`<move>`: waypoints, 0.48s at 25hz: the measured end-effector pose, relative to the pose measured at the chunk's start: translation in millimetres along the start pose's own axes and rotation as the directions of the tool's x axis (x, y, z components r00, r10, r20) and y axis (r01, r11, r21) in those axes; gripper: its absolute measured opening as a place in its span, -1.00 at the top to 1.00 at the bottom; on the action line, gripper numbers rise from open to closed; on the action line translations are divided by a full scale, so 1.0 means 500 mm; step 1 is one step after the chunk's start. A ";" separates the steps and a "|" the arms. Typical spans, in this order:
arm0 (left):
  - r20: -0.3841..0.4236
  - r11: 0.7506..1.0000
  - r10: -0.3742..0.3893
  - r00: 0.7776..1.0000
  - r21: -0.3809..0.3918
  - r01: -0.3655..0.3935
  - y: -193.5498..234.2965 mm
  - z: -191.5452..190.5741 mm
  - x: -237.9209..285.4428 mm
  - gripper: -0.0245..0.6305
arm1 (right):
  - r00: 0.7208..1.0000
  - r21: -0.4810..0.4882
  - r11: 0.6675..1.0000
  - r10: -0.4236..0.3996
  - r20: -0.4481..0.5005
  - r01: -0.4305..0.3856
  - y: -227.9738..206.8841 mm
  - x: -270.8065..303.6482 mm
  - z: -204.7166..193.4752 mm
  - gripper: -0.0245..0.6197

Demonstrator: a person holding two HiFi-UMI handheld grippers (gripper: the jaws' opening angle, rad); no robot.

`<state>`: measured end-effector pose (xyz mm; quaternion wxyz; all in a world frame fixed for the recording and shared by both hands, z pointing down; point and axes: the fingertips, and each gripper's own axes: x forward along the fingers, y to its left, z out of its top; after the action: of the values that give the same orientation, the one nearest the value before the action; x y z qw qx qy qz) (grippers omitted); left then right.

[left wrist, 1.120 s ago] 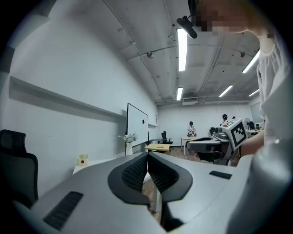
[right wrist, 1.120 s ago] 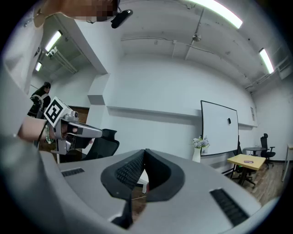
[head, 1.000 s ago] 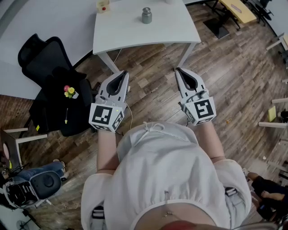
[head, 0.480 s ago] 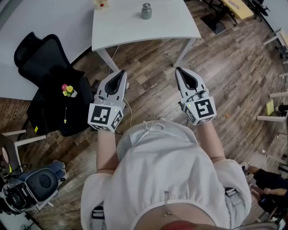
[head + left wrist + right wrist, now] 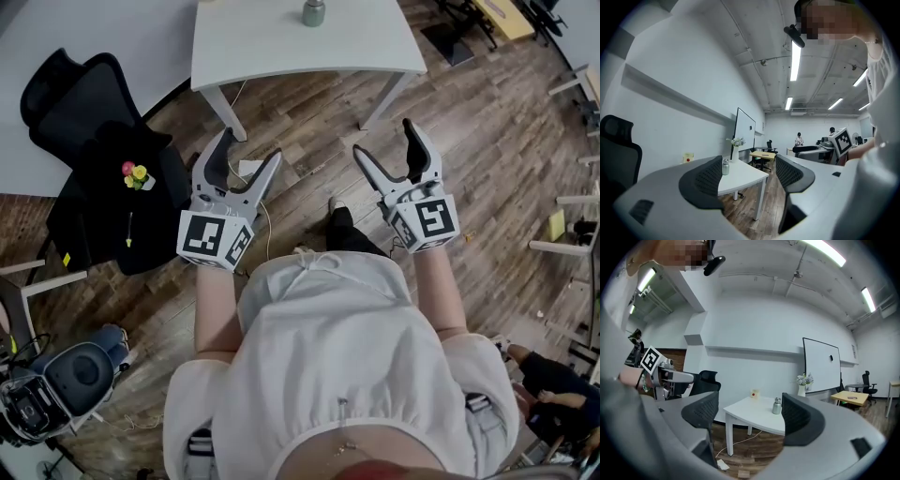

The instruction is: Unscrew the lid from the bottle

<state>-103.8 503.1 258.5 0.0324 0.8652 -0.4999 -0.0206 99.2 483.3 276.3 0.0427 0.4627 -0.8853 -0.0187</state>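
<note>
A small metal bottle (image 5: pixel 312 12) with a screw lid stands on the white table (image 5: pixel 281 52) at the top of the head view. It also appears in the left gripper view, bottle (image 5: pixel 725 167), and in the right gripper view, bottle (image 5: pixel 776 406). My left gripper (image 5: pixel 249 155) and right gripper (image 5: pixel 386 142) hover over the wooden floor, well short of the table, pointing level toward it. Both have just been opening and stand open with nothing between their jaws. The left gripper (image 5: pixel 749 176) and right gripper (image 5: pixel 750 414) show wide gaps.
A black office chair (image 5: pixel 80 103) draped with dark cloth stands left of the table. A cream box with a red dot (image 5: pixel 753 393) and a vase of flowers (image 5: pixel 802 383) sit on the table. A cable lies on the floor under it. My dark shoe (image 5: pixel 339 227) is stepping forward.
Both grippers went from shut to wide open. The table and bottle slid up toward the top edge of the head view, and a dark shoe came into view between the grippers.
</note>
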 end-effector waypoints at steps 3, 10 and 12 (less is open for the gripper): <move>-0.013 0.999 0.020 1.000 0.026 -0.020 0.020 -0.014 0.031 -0.15 | 1.000 0.015 1.000 0.018 0.000 -0.018 -0.028 0.039 -0.018 -0.37; -0.027 0.992 0.113 0.993 0.057 -0.112 0.067 -0.024 0.189 -0.15 | 0.996 0.042 0.995 0.092 0.015 -0.093 -0.176 0.179 -0.053 -0.37; -0.029 0.988 0.142 0.990 0.059 -0.140 0.083 -0.015 0.261 -0.15 | 0.993 0.054 0.992 0.117 0.016 -0.118 -0.241 0.233 -0.049 -0.37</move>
<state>-74.1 369.6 269.0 0.0172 0.8286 -0.5594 0.0102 133.6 319.1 298.6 0.0254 0.4105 -0.9115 0.0049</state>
